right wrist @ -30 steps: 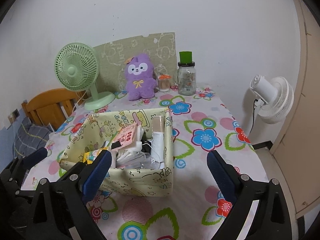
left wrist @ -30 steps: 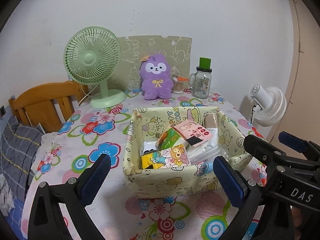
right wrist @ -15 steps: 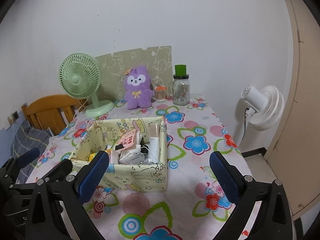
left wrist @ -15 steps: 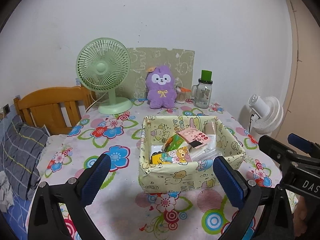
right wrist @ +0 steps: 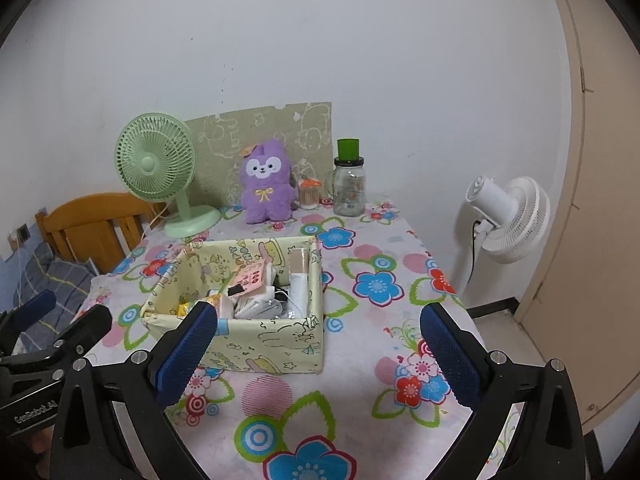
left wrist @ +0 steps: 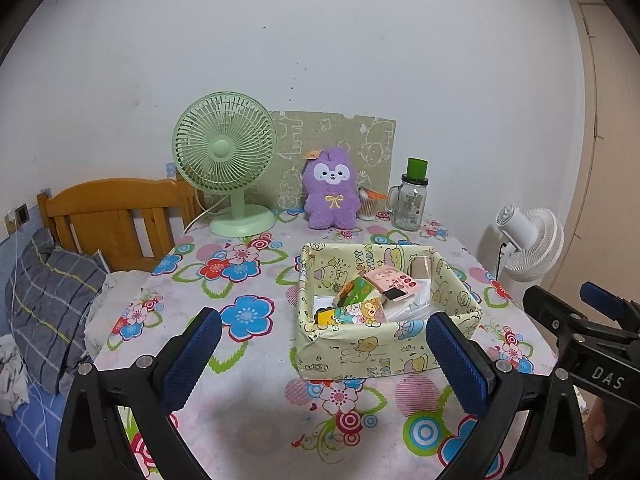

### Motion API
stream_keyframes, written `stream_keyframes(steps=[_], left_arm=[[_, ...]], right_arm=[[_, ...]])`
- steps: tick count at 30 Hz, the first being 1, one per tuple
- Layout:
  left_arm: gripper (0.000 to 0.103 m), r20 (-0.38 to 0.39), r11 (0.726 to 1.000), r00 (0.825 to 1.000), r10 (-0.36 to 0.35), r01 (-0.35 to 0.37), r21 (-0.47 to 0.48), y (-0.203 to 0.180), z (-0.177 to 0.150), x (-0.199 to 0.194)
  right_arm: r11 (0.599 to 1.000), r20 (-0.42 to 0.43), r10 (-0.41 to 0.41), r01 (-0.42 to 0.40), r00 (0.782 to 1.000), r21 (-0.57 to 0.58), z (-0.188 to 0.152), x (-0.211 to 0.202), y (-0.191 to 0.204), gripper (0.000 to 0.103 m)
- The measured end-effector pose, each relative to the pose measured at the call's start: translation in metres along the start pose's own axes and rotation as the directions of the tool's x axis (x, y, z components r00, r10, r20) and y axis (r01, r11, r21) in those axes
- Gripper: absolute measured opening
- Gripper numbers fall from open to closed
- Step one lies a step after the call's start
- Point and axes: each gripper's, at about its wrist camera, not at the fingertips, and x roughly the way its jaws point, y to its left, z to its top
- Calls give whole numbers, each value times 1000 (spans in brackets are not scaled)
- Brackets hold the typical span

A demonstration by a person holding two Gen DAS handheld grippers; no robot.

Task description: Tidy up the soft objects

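Both tools, left (left wrist: 324, 354) and right (right wrist: 318, 350), gape empty, well short of the purple plush (left wrist: 330, 189) beyond the box (left wrist: 360, 354).

black clamp-style grippers with blue pads
left gripper (left wrist: 324, 354) and right gripper (right wrist: 318, 354): textured blue fingertips, silver screws, white "das" lettering.

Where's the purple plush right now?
In both wrist views the purple plush sits upright at the table's far edge by the wall, between the green fan and the glass jar.
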Motion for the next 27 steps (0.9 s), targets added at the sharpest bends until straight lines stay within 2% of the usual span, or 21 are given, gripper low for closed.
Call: stream_keyframes(steps=[8, 27], left_arm=[[103, 13, 999, 999, -38, 38, 11, -7, -1, -9], [103, 37, 999, 998, -44, 44, 7, -9, 4, -18]], right_arm=[[1000, 28, -6, 7, 1000, -22, -1, -14, 4, 102], [1000, 50, 4, -5, 999, 17, 2, -24, 0, 103]])
